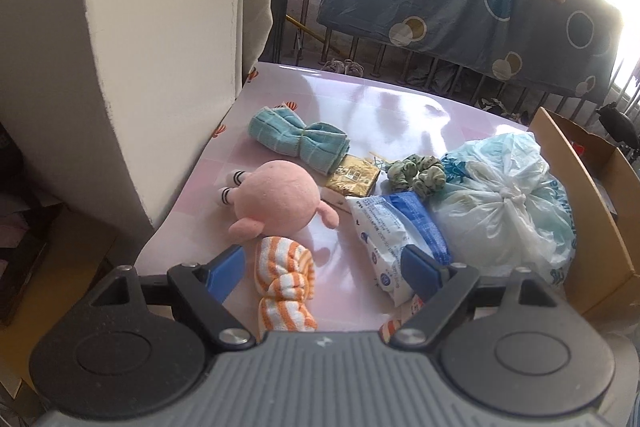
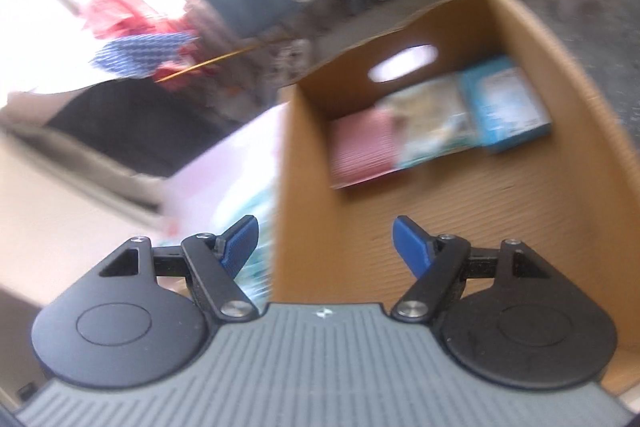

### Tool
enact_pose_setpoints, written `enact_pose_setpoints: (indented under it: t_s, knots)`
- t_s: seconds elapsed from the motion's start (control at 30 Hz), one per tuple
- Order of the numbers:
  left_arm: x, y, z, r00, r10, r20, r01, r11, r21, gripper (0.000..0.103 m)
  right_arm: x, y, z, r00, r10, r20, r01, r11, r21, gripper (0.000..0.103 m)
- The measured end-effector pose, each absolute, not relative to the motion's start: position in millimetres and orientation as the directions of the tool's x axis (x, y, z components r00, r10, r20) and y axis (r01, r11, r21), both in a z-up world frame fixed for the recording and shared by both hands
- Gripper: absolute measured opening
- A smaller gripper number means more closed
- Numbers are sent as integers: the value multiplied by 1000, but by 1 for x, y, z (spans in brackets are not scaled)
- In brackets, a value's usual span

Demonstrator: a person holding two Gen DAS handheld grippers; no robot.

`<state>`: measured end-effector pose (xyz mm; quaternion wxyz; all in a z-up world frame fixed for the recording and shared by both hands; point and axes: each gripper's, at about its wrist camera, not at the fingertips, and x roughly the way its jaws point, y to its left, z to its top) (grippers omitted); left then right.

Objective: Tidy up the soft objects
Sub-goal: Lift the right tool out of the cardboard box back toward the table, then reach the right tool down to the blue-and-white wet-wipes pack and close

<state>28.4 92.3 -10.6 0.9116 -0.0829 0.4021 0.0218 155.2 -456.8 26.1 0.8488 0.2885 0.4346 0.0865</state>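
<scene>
The left gripper (image 1: 324, 267) is held above the near edge of the pink bench (image 1: 372, 107) with its fingers (image 1: 224, 273) spread wide and nothing between the pads; the striped towel (image 1: 286, 287) is seen just below them, knotted in the middle and lying close to the left pad. Beyond it the pink doll (image 1: 276, 201) lies face down, and a teal towel (image 1: 298, 139), tied like the first, lies further back. To the right, a wipes pack (image 1: 394, 235), a gold packet (image 1: 354, 177), a green scrunchie (image 1: 416, 173) and a knotted plastic bag (image 1: 508, 199) are crowded together, the bag against the box (image 1: 592, 211). All of these are judged light and yielding. The towels are likely best pinched across the knot, where the cloth is bunched and firm; the doll at the narrow neck or an arm, since the round head may squeeze out of the pads; the bag at its knot, the film being slippery. The right gripper (image 2: 324, 247) is seen over the box (image 2: 460, 227), blurred, with its fingers (image 2: 412, 247) apart and empty. A red striped piece (image 2: 360, 151), a pale packet (image 2: 432, 123) and a blue pack (image 2: 508, 103) lie at the far end of the box.
</scene>
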Motion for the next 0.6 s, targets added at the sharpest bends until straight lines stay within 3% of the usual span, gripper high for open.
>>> enact_pose_setpoints:
  t_s: [0.33,0.43,0.6]
  knots:
    - [36,78,-26,687,-149,-712,-7,977,-212,81,159,-307,7,423,721,-549,-105,641,760,74]
    - [57,65,-40,648,-187,-739,20,973,-230,75,170,-249,-7,336,755,-563,-151,633,759,71]
    - [96,47,-68,562,-221,-797,27,968,-249,67,194,-180,-42,228,694,-683,-162,718,677,56]
